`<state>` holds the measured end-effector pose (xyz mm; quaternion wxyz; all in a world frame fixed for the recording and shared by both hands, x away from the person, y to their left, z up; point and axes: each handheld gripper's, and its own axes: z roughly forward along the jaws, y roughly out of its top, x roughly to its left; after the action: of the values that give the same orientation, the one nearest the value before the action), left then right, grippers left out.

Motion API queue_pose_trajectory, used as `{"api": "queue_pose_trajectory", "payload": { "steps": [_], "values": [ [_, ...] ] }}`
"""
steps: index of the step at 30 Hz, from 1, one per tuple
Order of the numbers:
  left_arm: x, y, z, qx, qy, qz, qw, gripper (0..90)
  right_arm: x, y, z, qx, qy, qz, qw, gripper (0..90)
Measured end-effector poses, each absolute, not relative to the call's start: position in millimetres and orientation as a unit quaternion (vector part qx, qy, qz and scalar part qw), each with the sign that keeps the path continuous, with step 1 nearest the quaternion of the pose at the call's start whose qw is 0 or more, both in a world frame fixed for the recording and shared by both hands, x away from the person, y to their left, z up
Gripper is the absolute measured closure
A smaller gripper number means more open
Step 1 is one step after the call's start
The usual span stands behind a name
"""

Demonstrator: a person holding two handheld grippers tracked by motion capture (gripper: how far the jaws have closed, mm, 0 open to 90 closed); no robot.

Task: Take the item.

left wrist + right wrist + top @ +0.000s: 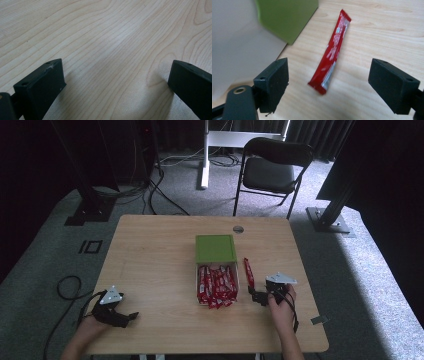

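Observation:
A white box stands at the table's middle, its green lid slid over the far half. Several red sachets fill the uncovered half. One loose red sachet lies flat on the wood just right of the box. My right gripper sits just short of its near end, open. In the right gripper view the sachet lies on the table ahead of and between the wide jaws of the right gripper, untouched, with the box wall and lid at left. My left gripper rests open at the front left, and in the left gripper view the left gripper has bare wood between its jaws.
A round cable hole lies in the table behind the box. A black folding chair stands beyond the far edge. A scrap of tape sits at the front right corner. Bare wood spreads left of the box.

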<state>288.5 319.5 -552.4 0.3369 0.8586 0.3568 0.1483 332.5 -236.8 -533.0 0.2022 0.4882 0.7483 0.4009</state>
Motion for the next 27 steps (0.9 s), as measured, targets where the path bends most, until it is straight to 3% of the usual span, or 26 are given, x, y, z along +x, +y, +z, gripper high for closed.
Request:
{"api": "queue_pose_trajectory", "payload": {
  "steps": [25, 27],
  "values": [
    [289, 319, -552, 0.859, 0.357, 0.148, 0.337, 1.5, 302, -286, -547, 0.42, 0.805, 0.37, 0.196, 16.6],
    [289, 319, -552, 0.859, 0.357, 0.148, 0.337, 1.5, 300, -290, -549, 0.42, 0.806, 0.367, 0.196, 13.2]
  ]
}}
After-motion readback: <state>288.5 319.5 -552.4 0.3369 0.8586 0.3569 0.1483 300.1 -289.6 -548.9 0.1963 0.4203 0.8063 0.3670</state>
